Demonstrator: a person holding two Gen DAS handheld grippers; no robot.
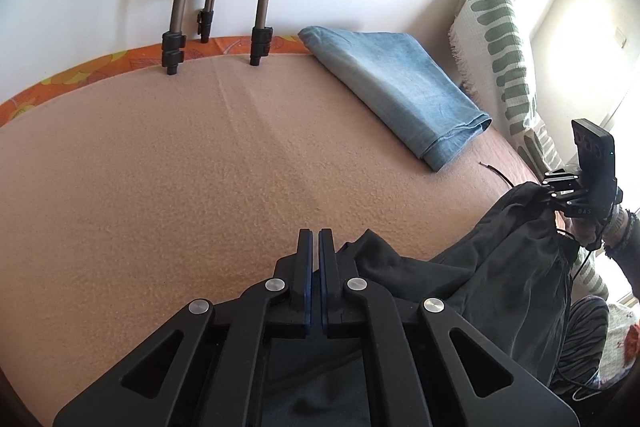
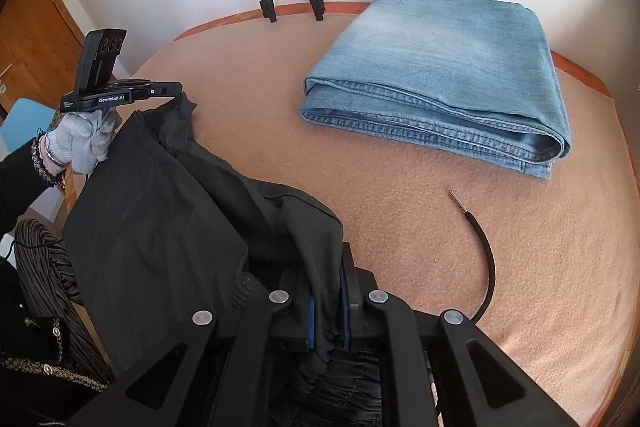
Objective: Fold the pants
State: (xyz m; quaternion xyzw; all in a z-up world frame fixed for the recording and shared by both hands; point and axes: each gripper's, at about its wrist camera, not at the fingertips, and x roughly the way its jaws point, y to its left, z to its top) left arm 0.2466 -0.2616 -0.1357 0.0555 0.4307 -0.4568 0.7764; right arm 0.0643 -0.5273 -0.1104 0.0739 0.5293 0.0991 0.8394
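Black left gripper (image 2: 176, 95) marked GenRobot.AI, grey knit glove (image 2: 86, 141), beaded bracelets (image 2: 40, 157), black sleeve (image 2: 16, 183)

Two garments on the peach blanket (image 2: 400, 227): one pair of black pants (image 2: 168, 211), one folded pair of blue jeans (image 2: 440, 75). Two grippers: left gripper (image 2: 178, 91), right gripper (image 2: 330, 291). One gloved hand (image 2: 86, 139) visible. Three tripod legs (image 1: 180, 7). One black drawstring cord (image 2: 482, 247) with metal tip. One green-patterned pillow (image 1: 500, 39).
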